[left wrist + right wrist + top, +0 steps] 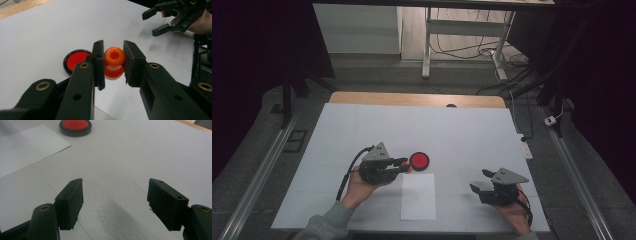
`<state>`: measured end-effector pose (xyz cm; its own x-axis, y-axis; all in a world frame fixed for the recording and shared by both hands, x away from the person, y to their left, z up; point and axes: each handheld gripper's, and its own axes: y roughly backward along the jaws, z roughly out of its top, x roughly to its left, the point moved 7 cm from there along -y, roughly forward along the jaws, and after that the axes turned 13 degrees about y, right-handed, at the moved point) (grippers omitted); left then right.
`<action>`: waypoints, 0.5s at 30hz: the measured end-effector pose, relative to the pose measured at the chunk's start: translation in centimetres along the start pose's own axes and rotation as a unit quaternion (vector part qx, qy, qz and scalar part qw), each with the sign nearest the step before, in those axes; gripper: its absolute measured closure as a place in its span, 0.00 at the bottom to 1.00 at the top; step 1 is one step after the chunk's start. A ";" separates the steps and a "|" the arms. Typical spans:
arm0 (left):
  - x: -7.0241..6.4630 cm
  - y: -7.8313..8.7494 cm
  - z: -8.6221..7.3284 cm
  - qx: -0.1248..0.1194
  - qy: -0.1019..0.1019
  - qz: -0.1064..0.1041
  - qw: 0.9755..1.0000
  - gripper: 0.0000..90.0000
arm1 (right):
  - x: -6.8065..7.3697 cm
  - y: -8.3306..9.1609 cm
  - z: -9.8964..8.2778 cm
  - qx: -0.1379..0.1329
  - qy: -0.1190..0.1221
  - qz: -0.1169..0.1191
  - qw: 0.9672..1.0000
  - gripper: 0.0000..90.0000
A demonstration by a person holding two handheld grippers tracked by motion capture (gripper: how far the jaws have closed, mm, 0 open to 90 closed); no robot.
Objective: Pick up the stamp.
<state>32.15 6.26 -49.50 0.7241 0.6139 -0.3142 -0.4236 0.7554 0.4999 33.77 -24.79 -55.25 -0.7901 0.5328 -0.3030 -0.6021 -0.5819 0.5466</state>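
Now the left gripper (113, 63) clamps its jaws on an orange knob (114, 62), just at 3 o'clock of the red disc (75, 60); the right gripper (115, 203) rests on the table (462, 130), jaws wide apart

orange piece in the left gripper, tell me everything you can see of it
The orange piece is glossy, plastic-looking, made of two rounded lobes stacked, with a round hole in the top one. It is clamped between the left gripper's black fingers, held above the white table beside the red disc.
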 end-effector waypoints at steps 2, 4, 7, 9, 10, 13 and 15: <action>-0.3 -0.2 0.0 0.003 -0.002 -0.004 1.000 0.80 | 0.0 0.0 0.0 0.002 0.001 -0.001 1.000 0.32; -0.5 -0.4 -0.1 0.003 -0.004 -0.007 1.000 0.80 | 0.0 0.0 0.0 0.000 0.002 0.001 1.000 0.32; -0.8 -0.6 -0.1 0.005 -0.006 -0.010 1.000 0.80 | 0.1 0.0 0.0 0.002 0.003 0.002 1.000 0.32; -1.0 -0.7 -0.1 0.006 -0.007 -0.011 1.000 0.80 | 0.1 0.0 0.0 0.003 0.003 0.002 1.000 0.32; -1.0 -0.8 -0.1 0.006 -0.007 -0.012 1.000 0.80 | 0.1 -0.1 0.0 0.002 0.003 0.002 1.000 0.32; -1.1 -0.9 -0.2 0.008 -0.006 -0.014 1.000 0.80 | 0.1 0.0 0.0 0.002 0.003 0.002 1.000 0.32; -1.1 -1.0 -0.2 0.009 -0.006 -0.015 1.000 0.80 | 0.1 0.0 0.0 0.002 0.003 0.002 1.000 0.32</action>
<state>31.64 4.92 -49.82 0.7420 0.5892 -0.3198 -0.3929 0.7687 0.5047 33.72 -24.73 -55.29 -0.7932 0.5263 -0.3061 -0.5984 -0.5811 0.5515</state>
